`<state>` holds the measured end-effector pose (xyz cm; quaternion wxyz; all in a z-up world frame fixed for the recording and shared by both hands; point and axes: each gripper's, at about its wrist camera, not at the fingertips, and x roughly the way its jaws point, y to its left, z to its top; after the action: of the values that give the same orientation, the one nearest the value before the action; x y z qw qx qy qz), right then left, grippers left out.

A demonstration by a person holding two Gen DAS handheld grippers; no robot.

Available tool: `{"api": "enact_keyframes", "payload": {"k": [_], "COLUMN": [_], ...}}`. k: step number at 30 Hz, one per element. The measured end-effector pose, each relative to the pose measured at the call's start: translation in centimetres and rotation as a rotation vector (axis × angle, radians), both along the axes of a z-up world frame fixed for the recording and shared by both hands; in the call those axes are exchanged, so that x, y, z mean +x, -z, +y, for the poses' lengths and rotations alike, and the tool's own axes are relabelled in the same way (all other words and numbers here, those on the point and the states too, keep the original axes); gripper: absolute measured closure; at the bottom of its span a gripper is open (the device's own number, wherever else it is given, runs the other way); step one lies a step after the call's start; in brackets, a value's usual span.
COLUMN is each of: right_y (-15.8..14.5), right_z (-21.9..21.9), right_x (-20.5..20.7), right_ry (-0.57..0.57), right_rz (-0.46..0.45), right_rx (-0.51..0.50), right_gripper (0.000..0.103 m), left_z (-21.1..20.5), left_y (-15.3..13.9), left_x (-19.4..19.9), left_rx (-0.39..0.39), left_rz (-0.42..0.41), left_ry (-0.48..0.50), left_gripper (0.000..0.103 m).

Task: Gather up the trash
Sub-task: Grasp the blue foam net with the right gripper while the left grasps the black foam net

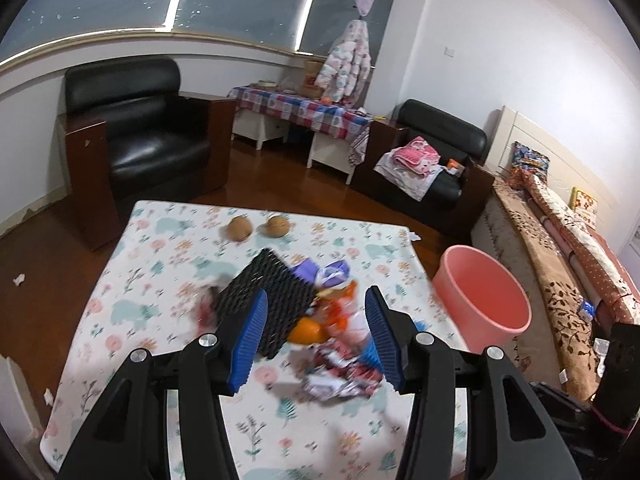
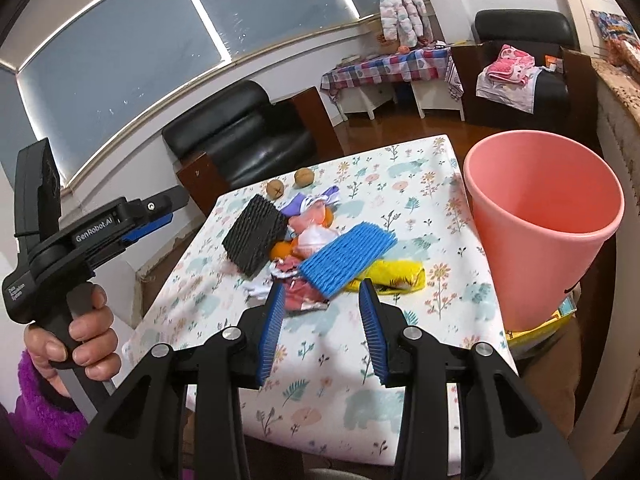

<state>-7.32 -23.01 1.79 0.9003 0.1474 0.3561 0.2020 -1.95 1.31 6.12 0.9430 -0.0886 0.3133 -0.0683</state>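
Observation:
A pile of trash lies mid-table: a black foam net [image 1: 264, 296] [image 2: 254, 236], a blue foam net [image 2: 346, 256], a yellow wrapper [image 2: 394, 274], orange peel [image 1: 306, 330] [image 2: 280, 249], purple and red-white wrappers [image 1: 340, 376] [image 2: 304, 296]. A pink bucket [image 1: 482, 296] [image 2: 540, 216] stands at the table's right edge. My left gripper [image 1: 316, 312] is open above the pile, empty. My right gripper [image 2: 322, 296] is open just before the pile, empty. The left gripper body [image 2: 104, 224] also shows in the right wrist view, held off the table's left side.
Two walnuts [image 1: 258, 227] [image 2: 290, 184] sit at the far side of the floral tablecloth [image 1: 160, 264] [image 2: 440, 300]. Black armchairs [image 1: 136, 136] [image 2: 244, 136], a checkered side table [image 1: 304, 112] and a bed [image 1: 560, 248] stand beyond.

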Motion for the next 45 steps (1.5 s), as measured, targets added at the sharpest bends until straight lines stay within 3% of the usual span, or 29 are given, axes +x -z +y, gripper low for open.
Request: {"api": "enact_keyframes", "payload": {"k": [15,26,29,34,40,45], "right_y": [-0.7,1.8,2.3,2.8,3.4,4.0], "right_z": [2.4,2.9,2.4,1.6,1.3,0.9], "right_x": [-0.6,2.4,3.6,5.4,6.8,7.6], "right_ry": [-0.071,-0.064,-0.031,0.002,0.012,0.025], "right_rz": [-0.031,0.069,0.080,0.104,0.130,0.159], "right_rx": [-0.038,-0.026,-0.017,0.000,0.010,0.028], "right_gripper": [0.064,0.064,0.051,0.050,0.050,0.050], "left_z": [4.5,4.9,5.0,5.7,6.3,6.5], "left_y": [2.8,5.3,5.6,6.7,8.4,9.4], "left_x": [-2.1,2.9,4.5,7.3,9.4,9.9], "left_rx": [0.011,0.014,0.027,0.024,0.004,-0.042], "left_rz": [0.069,0.110,0.100,0.123,0.162,0.189], "left_ry": [-0.094,-0.037,-0.025,-0.015,-0.007,0.023], "left_gripper": [0.053,0.053,0.053,0.053,0.062,0.093]}}
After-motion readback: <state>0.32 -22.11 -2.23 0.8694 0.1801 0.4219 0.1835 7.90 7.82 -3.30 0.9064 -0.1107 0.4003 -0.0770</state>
